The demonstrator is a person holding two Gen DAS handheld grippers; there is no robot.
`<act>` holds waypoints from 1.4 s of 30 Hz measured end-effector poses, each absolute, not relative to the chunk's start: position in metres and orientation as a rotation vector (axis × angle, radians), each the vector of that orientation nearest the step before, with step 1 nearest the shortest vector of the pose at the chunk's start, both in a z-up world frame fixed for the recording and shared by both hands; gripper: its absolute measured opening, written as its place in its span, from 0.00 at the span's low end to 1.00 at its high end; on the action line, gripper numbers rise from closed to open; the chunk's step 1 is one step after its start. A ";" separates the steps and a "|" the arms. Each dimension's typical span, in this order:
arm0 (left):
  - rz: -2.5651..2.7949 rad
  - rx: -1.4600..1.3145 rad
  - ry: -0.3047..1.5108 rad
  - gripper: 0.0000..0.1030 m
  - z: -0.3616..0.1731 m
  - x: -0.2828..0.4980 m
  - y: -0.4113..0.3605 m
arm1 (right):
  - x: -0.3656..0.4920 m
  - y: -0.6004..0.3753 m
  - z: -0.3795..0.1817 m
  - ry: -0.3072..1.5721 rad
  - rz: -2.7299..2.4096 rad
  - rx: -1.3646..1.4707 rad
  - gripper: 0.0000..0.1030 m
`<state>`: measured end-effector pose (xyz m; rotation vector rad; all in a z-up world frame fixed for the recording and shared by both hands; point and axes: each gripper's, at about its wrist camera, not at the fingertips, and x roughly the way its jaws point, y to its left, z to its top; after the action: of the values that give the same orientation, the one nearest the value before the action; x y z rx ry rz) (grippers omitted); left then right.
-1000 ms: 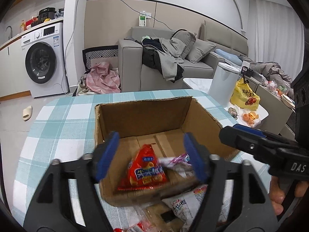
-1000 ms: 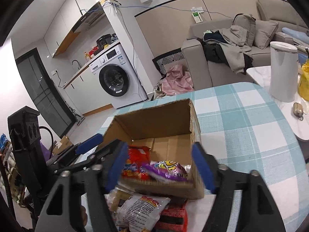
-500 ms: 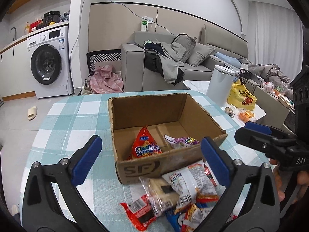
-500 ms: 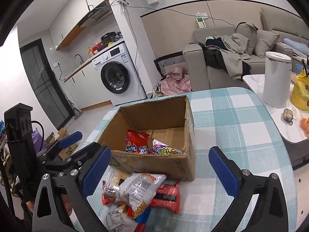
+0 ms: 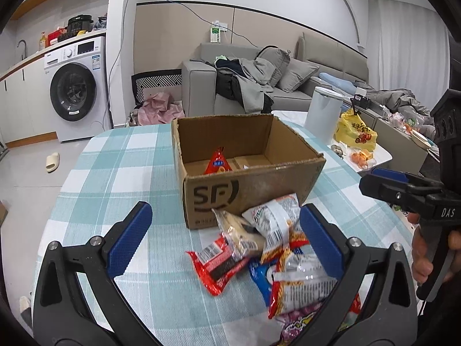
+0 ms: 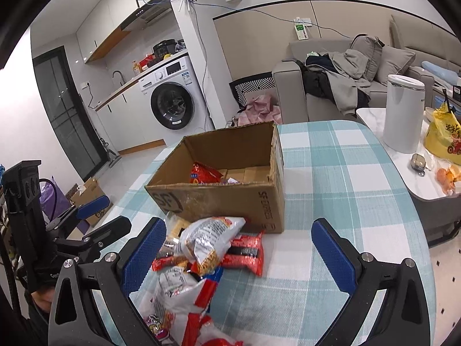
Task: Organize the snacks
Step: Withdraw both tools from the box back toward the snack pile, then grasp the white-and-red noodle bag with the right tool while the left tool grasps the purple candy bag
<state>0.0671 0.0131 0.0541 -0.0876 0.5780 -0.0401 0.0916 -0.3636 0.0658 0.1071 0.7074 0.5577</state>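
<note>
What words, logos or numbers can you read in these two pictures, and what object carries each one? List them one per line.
"SF": front wall of the cardboard box.
"DAS": body of the right gripper.
Side print on the box, snack packets, yellow bag and washing machine: too small or blurred to read.

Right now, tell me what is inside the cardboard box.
Inside the cardboard box a red snack packet stands at the left. The near wall hides the floor in front; a sliver of another packet peeks out.
</note>
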 end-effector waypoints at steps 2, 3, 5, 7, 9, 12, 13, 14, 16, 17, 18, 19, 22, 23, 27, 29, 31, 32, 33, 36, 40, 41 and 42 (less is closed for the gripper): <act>-0.043 -0.098 0.587 0.99 0.051 0.060 0.011 | 0.087 -0.366 0.062 0.719 0.556 0.115 1.00; -0.047 -0.102 0.593 0.99 0.049 0.056 0.011 | 0.086 -0.368 0.060 0.725 0.556 0.121 1.00; -0.046 -0.100 0.597 0.99 0.047 0.051 0.009 | 0.082 -0.371 0.057 0.732 0.554 0.135 1.00; -0.037 -0.095 0.600 0.99 0.047 0.050 0.008 | 0.078 -0.373 0.053 0.741 0.561 0.146 1.00; -0.036 -0.100 0.608 0.99 0.045 0.047 0.008 | 0.074 -0.375 0.048 0.754 0.575 0.159 1.00; -0.027 -0.098 0.625 0.99 0.039 0.043 0.008 | 0.070 -0.376 0.042 0.756 0.582 0.176 1.00; -0.022 -0.096 0.627 0.99 0.039 0.043 0.008 | 0.070 -0.375 0.039 0.766 0.583 0.175 1.00; -0.019 -0.097 0.629 0.99 0.038 0.042 0.008 | 0.071 -0.374 0.036 0.780 0.585 0.172 1.00; -0.026 -0.109 0.642 0.99 0.034 0.040 0.010 | 0.071 -0.373 0.032 0.793 0.585 0.181 1.00; -0.028 -0.114 0.647 0.99 0.033 0.040 0.012 | 0.071 -0.373 0.030 0.796 0.588 0.186 1.00; -0.025 -0.116 0.651 0.99 0.032 0.042 0.014 | 0.071 -0.371 0.028 0.805 0.595 0.186 1.00; -0.021 -0.116 0.653 0.99 0.032 0.042 0.016 | 0.070 -0.368 0.025 0.819 0.604 0.180 1.00; -0.007 -0.119 0.655 0.99 0.029 0.041 0.021 | 0.068 -0.360 0.020 0.843 0.636 0.166 1.00; -0.004 -0.120 0.659 0.99 0.027 0.039 0.022 | 0.067 -0.356 0.018 0.853 0.647 0.160 1.00; 0.011 -0.136 0.681 0.99 0.017 0.038 0.027 | 0.063 -0.341 0.009 0.894 0.695 0.125 1.00; 0.013 -0.140 0.690 0.99 0.011 0.037 0.029 | 0.062 -0.334 0.005 0.910 0.710 0.109 1.00; 0.021 -0.148 0.700 0.99 0.006 0.039 0.031 | 0.061 -0.327 -0.001 0.931 0.738 0.109 0.99; 0.024 -0.151 0.702 0.99 0.005 0.039 0.032 | 0.060 -0.326 -0.002 0.936 0.747 0.109 0.99; 0.025 -0.157 0.704 0.99 0.004 0.040 0.033 | 0.060 -0.324 -0.004 0.940 0.753 0.109 0.99; 0.021 -0.158 0.708 0.99 0.001 0.041 0.034 | 0.061 -0.318 -0.011 0.954 0.769 0.121 0.99; 0.020 -0.157 0.712 0.99 -0.002 0.043 0.032 | 0.063 -0.312 -0.020 0.970 0.778 0.130 0.90; 0.021 -0.154 0.712 0.99 -0.002 0.043 0.032 | 0.063 -0.310 -0.021 0.971 0.780 0.132 0.86; 0.020 -0.155 0.712 0.99 -0.002 0.043 0.032 | 0.062 -0.310 -0.023 0.975 0.783 0.138 0.85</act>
<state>0.0431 0.0319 -0.0021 -0.1547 0.7117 0.0198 0.0625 -0.3097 -0.0225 0.1378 0.9748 0.7832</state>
